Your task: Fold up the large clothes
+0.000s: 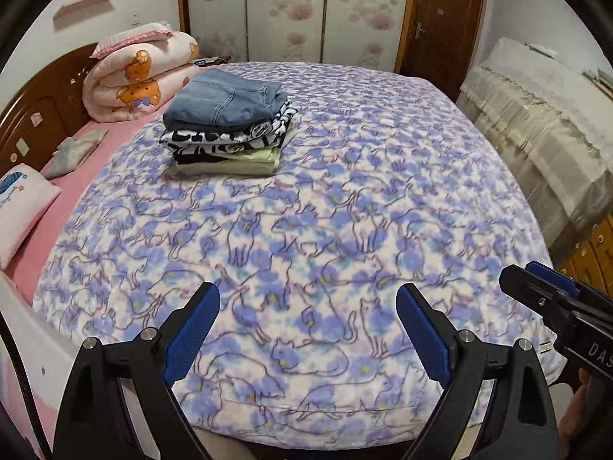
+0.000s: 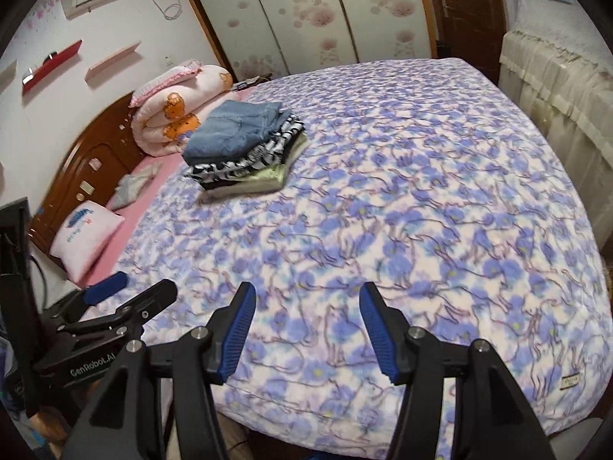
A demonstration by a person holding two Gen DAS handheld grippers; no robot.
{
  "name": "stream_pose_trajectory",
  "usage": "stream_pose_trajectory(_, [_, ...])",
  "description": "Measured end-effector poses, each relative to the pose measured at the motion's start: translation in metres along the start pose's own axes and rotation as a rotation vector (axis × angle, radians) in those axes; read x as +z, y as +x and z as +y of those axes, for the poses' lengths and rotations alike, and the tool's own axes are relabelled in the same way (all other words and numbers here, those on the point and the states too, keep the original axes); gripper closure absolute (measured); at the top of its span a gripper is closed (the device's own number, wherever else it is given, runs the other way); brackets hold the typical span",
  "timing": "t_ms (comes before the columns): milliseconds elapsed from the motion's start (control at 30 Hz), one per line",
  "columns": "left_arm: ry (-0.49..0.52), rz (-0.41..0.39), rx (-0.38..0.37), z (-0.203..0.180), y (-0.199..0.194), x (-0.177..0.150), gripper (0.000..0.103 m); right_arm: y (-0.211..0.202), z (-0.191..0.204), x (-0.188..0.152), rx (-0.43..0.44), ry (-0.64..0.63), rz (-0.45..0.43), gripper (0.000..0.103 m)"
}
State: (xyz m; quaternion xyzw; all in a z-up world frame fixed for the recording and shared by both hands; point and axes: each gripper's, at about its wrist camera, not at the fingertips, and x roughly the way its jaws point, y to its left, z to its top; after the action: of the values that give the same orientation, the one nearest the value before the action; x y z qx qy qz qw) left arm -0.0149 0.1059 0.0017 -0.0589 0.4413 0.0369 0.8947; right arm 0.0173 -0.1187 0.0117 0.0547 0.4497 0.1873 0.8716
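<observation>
A stack of folded clothes (image 1: 230, 126) lies on the far left part of the bed, with blue jeans on top, black-and-white pieces under them and a pale green piece at the bottom. The same stack of folded clothes (image 2: 247, 145) shows in the right wrist view. A blue flowered blanket (image 1: 325, 230) covers the bed. My left gripper (image 1: 308, 299) hangs open over the blanket's near edge, holding nothing. My right gripper (image 2: 306, 299) is open too, with only the blanket (image 2: 402, 211) below it. Each gripper shows at the side of the other's view, the right gripper (image 1: 536, 280) and the left gripper (image 2: 141, 287).
A rolled pink quilt (image 1: 141, 73) and a pink pillow (image 1: 19, 211) lie along the wooden headboard (image 1: 34, 115) at the left. A cloth-covered cabinet (image 1: 536, 122) stands to the right of the bed. Wardrobe doors (image 1: 325, 11) and a brown door (image 1: 444, 19) are behind.
</observation>
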Motion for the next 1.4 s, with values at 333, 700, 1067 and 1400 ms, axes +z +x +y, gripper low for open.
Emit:
stream_pose_trajectory(333, [-0.005,0.007,0.018,-0.012,0.026,-0.022,0.011,0.017,-0.012,-0.032,-0.086,0.032,0.011,0.046])
stream_pose_trajectory(700, [0.018,0.028,-0.032,-0.027,0.038,-0.032,0.011,0.018,-0.019,-0.042,-0.085,0.049,0.001,0.037])
stream_pose_trajectory(1067, [0.018,0.061,-0.054,-0.033,0.046,-0.037,0.011,0.021,-0.027,-0.047,-0.087,0.057,0.010,0.037])
stream_pose_trajectory(1400, [0.023,0.063,-0.051,-0.031,0.047,-0.038,0.011,0.024,-0.022,-0.047,-0.099,0.045,0.008,0.037])
